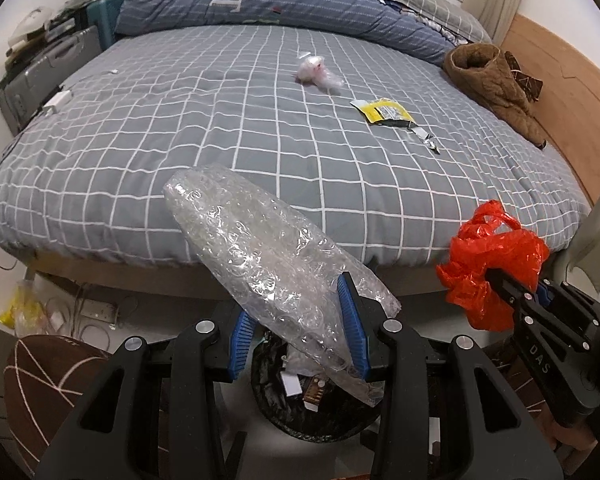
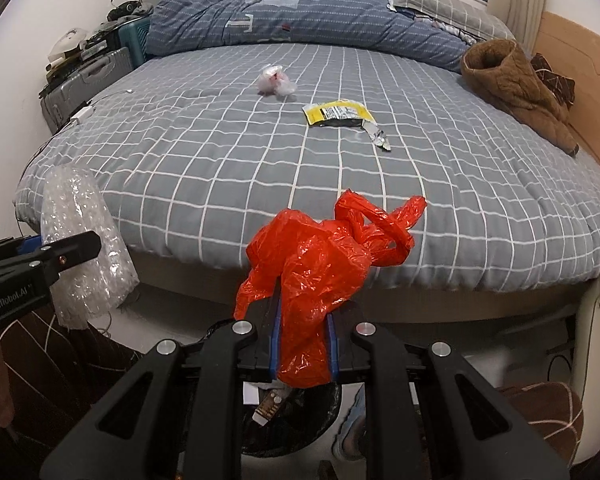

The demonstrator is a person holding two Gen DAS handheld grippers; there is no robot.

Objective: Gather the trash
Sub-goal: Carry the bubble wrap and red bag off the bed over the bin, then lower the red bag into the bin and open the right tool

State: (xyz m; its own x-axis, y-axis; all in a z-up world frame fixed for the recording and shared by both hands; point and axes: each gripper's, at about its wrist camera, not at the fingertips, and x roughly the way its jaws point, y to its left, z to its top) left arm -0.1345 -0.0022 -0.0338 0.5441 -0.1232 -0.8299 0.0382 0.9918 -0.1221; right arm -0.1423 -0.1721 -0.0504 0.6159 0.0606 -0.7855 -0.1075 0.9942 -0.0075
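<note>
My left gripper (image 1: 298, 344) is shut on a clear bubble wrap bag (image 1: 268, 264) and holds it over a black-lined trash bin (image 1: 332, 420) on the floor. My right gripper (image 2: 302, 344) is shut on a crumpled red plastic bag (image 2: 324, 256), also above the bin (image 2: 300, 428). In the left wrist view the red bag (image 1: 492, 268) hangs at the right. In the right wrist view the bubble wrap (image 2: 84, 248) is at the left. On the bed lie a crumpled white plastic bag (image 1: 316, 72), a yellow wrapper (image 1: 384, 112) and a torn foil strip (image 1: 426, 138).
A grey checked bed (image 1: 180, 140) fills the view ahead, with a blue duvet (image 1: 260, 0) at the back and a brown coat (image 1: 496, 84) at the right. Suitcases (image 1: 40, 76) stand left of the bed. A power strip and cables (image 1: 84, 312) lie on the floor.
</note>
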